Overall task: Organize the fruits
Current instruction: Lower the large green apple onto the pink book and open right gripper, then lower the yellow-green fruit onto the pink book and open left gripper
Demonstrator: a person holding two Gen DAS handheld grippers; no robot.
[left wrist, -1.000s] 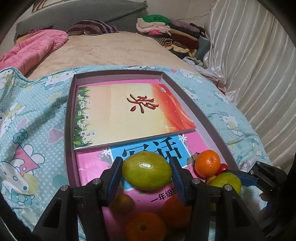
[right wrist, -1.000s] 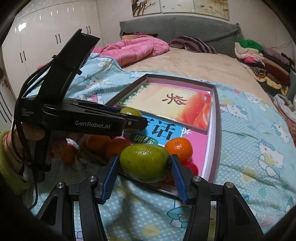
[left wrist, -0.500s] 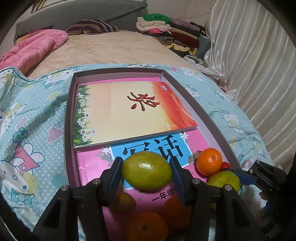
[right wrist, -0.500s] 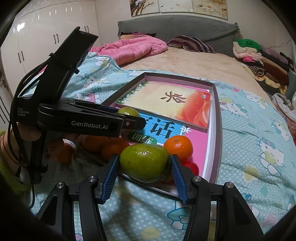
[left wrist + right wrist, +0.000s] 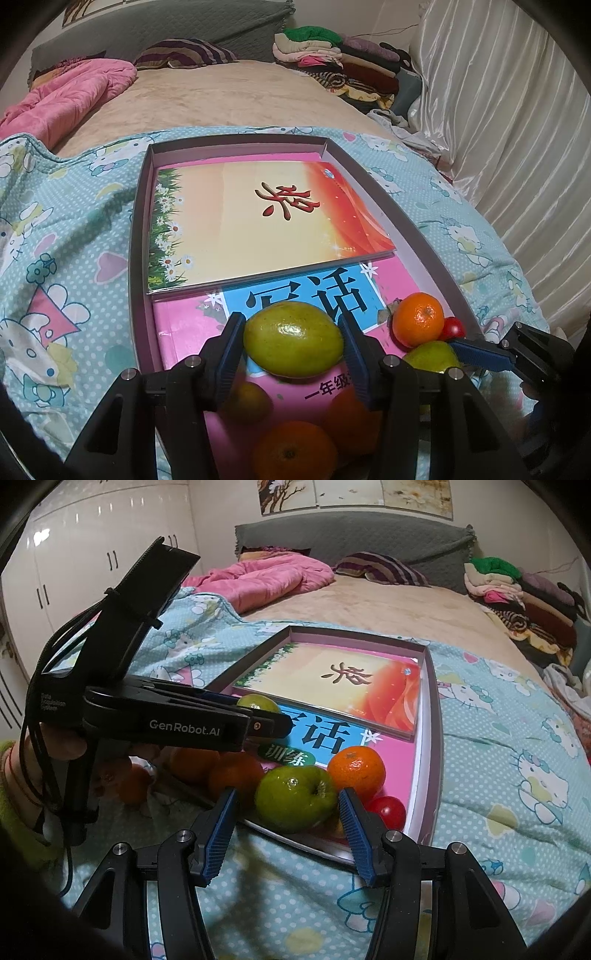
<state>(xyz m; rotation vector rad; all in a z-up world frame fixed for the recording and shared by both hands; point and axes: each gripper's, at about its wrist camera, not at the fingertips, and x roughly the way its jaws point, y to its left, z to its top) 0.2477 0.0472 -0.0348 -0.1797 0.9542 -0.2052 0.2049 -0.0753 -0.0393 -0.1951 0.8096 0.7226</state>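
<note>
A green oval fruit [image 5: 293, 338] hangs over the pink book, with my left gripper [image 5: 290, 319] shut on it and both blue pads pressing its sides. In the right wrist view the same fruit [image 5: 256, 703] shows beyond the left gripper [image 5: 271, 723]. A green apple [image 5: 295, 799], stem dimple up, rests at the near corner of the tray [image 5: 437, 738]. It sits between the tips of my right gripper [image 5: 287, 794], which is open, with a gap at the left pad. An orange [image 5: 356, 771] and a small red fruit [image 5: 387, 811] touch the apple.
The dark-rimmed tray [image 5: 136, 240] lies on a cartoon-print blanket and holds two books. Several oranges [image 5: 295, 450] crowd its near end. A pink quilt [image 5: 266, 576] and folded clothes [image 5: 517, 590] lie at the far side of the bed, and white curtains [image 5: 517, 129] hang on the right.
The green apple no longer fills the right gripper's jaws: it has turned stem-side up and sits slightly farther out, clear of the left pad. The left gripper and its fruit have not moved.
</note>
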